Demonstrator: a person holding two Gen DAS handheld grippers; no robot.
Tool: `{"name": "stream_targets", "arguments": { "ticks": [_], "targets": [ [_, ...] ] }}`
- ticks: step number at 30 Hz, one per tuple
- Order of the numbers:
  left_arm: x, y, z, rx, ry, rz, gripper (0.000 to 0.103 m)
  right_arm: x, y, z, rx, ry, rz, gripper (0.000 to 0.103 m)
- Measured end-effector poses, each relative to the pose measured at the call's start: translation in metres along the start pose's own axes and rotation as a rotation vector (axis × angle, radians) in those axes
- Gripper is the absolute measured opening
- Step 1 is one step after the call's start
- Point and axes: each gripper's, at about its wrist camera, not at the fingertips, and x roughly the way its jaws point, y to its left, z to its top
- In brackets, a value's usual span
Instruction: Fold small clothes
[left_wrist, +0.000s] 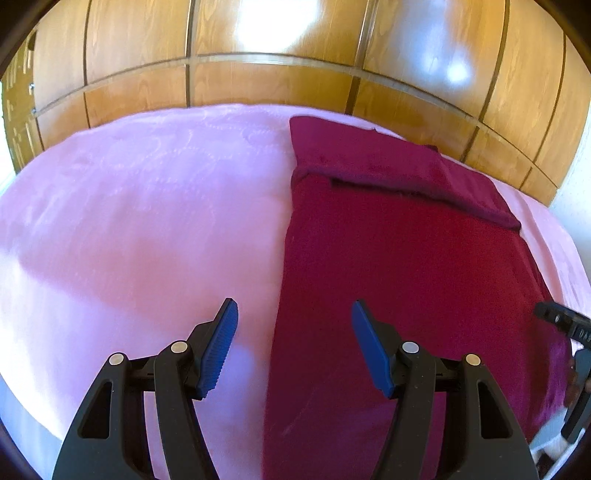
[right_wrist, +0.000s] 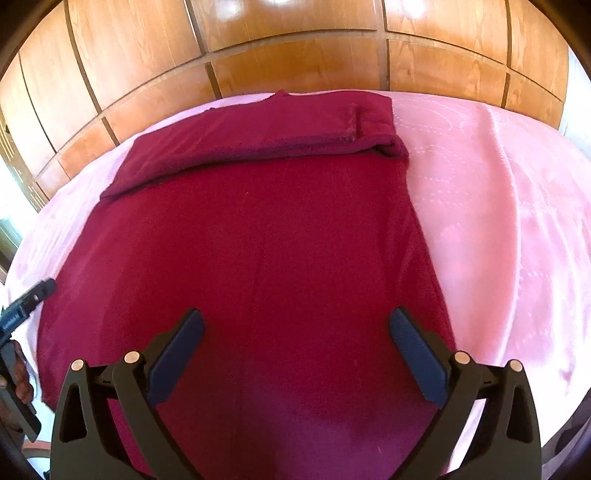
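Observation:
A dark red garment (left_wrist: 399, 266) lies flat on a pink bedspread (left_wrist: 140, 221), its far end folded over in a thick band (left_wrist: 406, 173). My left gripper (left_wrist: 293, 314) is open and empty, hovering over the garment's left edge. In the right wrist view the garment (right_wrist: 258, 251) fills the middle, with the folded band (right_wrist: 266, 136) at the far end. My right gripper (right_wrist: 295, 325) is open and empty above the near part of the garment. Each gripper shows at the edge of the other's view: the right one (left_wrist: 561, 321) and the left one (right_wrist: 29, 299).
A glossy wooden panelled wardrobe (left_wrist: 280, 62) stands right behind the bed, also in the right wrist view (right_wrist: 295, 55). Pink bedspread (right_wrist: 498, 206) extends to the right of the garment and to its left in the left wrist view.

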Motion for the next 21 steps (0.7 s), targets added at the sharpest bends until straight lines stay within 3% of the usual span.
{"name": "stream_targets", "arguments": {
  "ticks": [4,8,10,11,13,16,18,21],
  "targets": [
    [-0.01,0.008,-0.017,0.008,0.049,-0.058,0.062,-0.021,-0.014,-0.013,0.028,-0.02,-0.001,0.101],
    [-0.025,0.011,-0.032,0.04,0.094,-0.141,0.044,-0.039,-0.03,-0.029,0.053,-0.013,-0.016,0.1],
    [-0.029,0.01,-0.04,0.048,0.128,-0.186,0.04,-0.042,-0.038,-0.039,0.081,0.018,0.019,0.093],
    [-0.029,0.009,-0.045,0.052,0.142,-0.204,0.04,-0.042,-0.042,-0.044,0.087,0.04,0.024,0.083],
    [-0.03,0.006,-0.051,0.065,0.156,-0.205,0.037,-0.044,-0.046,-0.059,0.093,0.078,0.014,0.078],
    [-0.031,0.001,-0.055,0.094,0.166,-0.207,0.014,-0.049,-0.046,-0.077,0.062,0.127,-0.002,0.051],
    [-0.033,0.002,-0.052,0.084,0.167,-0.219,0.008,-0.053,-0.046,-0.082,0.067,0.155,0.031,0.013],
    [-0.045,0.005,-0.042,0.064,0.147,-0.273,0.007,-0.067,-0.045,-0.071,0.082,0.131,0.09,0.01]
  ]
}}
